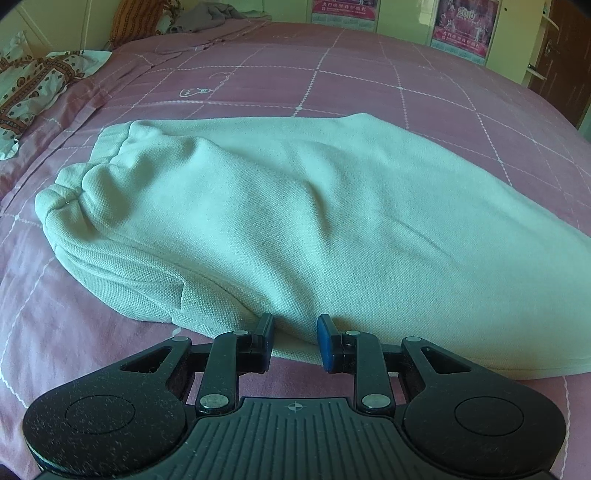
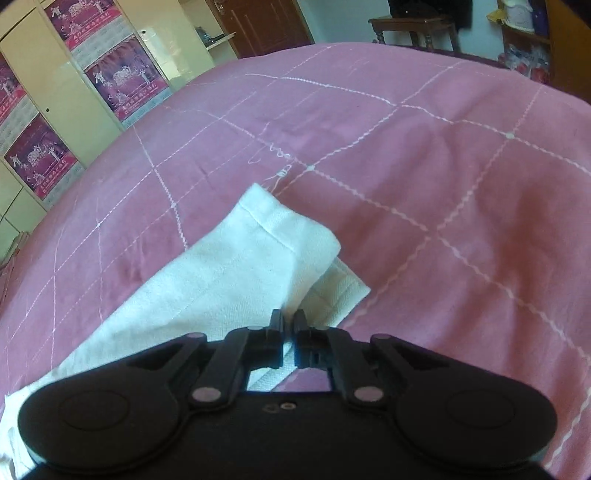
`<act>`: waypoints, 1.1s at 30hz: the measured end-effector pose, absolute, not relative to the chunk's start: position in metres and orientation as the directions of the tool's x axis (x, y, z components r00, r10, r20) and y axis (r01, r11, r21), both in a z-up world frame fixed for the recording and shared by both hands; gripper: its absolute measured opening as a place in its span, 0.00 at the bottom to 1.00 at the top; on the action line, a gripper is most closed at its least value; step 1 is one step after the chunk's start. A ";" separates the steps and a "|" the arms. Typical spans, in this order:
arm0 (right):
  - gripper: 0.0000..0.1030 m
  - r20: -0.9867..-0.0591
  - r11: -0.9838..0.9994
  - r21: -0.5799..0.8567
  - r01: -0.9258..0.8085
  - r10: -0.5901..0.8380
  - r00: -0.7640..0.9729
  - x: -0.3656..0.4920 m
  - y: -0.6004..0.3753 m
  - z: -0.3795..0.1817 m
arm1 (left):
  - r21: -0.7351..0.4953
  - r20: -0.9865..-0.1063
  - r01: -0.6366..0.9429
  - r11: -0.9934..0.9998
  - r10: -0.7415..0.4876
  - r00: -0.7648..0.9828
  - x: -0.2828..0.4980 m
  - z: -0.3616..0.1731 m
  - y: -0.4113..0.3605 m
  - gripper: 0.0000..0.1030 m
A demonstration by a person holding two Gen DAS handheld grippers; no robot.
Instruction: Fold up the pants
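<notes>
Pale mint-white pants (image 1: 295, 221) lie folded lengthwise on the pink bedspread (image 1: 332, 81), with the gathered waistband (image 1: 70, 199) at the left in the left wrist view. My left gripper (image 1: 296, 338) sits at the near edge of the pants, its blue pads a little apart with a thick fold of fabric pressed between them. In the right wrist view the leg end (image 2: 266, 243) with its stitched hem lies ahead. A thin edge of that cloth is pinched in my right gripper (image 2: 289, 325), whose jaws are shut on it.
A patterned cloth (image 1: 33, 85) and a grey heap (image 1: 210, 14) lie at the bed's far left. Wardrobe doors with posters (image 2: 122, 77) stand behind the bed. A brown door (image 2: 266, 22) and a wooden table (image 2: 413, 26) are beyond the far edge.
</notes>
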State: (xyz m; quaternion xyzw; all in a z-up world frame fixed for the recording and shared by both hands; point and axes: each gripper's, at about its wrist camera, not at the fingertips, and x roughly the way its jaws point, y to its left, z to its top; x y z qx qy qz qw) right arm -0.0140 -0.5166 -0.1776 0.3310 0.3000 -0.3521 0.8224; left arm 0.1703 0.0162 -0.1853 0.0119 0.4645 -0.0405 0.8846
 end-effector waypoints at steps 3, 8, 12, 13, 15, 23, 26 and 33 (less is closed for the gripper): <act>0.07 -0.734 0.551 0.298 0.780 -0.390 0.556 -0.012 -0.520 -0.174 | -0.003 -0.820 0.087 0.996 -0.052 0.570 0.169 -0.185 0.014 0.26; 0.12 -0.694 0.548 0.289 0.785 -0.445 0.567 -0.027 -0.521 -0.154 | -0.011 -0.820 0.088 0.996 -0.059 0.569 0.167 -0.174 0.007 0.26; 0.15 -0.648 0.574 0.265 0.775 -0.489 0.584 -0.023 -0.520 -0.134 | -0.077 -0.808 0.150 0.986 -0.150 0.570 0.162 -0.164 -0.019 0.26; 0.16 -0.645 0.609 0.245 0.754 -0.478 0.596 -0.018 -0.515 -0.130 | -0.087 -0.811 0.172 0.981 -0.171 0.559 0.163 -0.164 -0.030 0.26; 0.16 -0.666 0.658 0.212 0.723 -0.444 0.599 0.002 -0.511 -0.134 | -0.097 -0.813 0.211 0.973 -0.200 0.547 0.164 -0.164 -0.052 0.27; 0.10 -0.792 0.716 0.086 0.692 -0.372 0.484 0.018 -0.518 -0.182 | -0.067 -0.829 0.315 0.947 -0.228 0.510 0.152 -0.184 -0.088 0.37; 0.05 -0.784 0.735 0.077 0.674 -0.373 0.496 0.007 -0.513 -0.176 | -0.060 -0.838 0.301 0.952 -0.212 0.503 0.154 -0.176 -0.087 0.37; 0.17 -0.746 0.620 0.236 0.748 -0.377 0.549 -0.018 -0.539 -0.148 | -0.116 -0.821 0.356 0.927 -0.291 0.491 0.148 -0.159 -0.124 0.38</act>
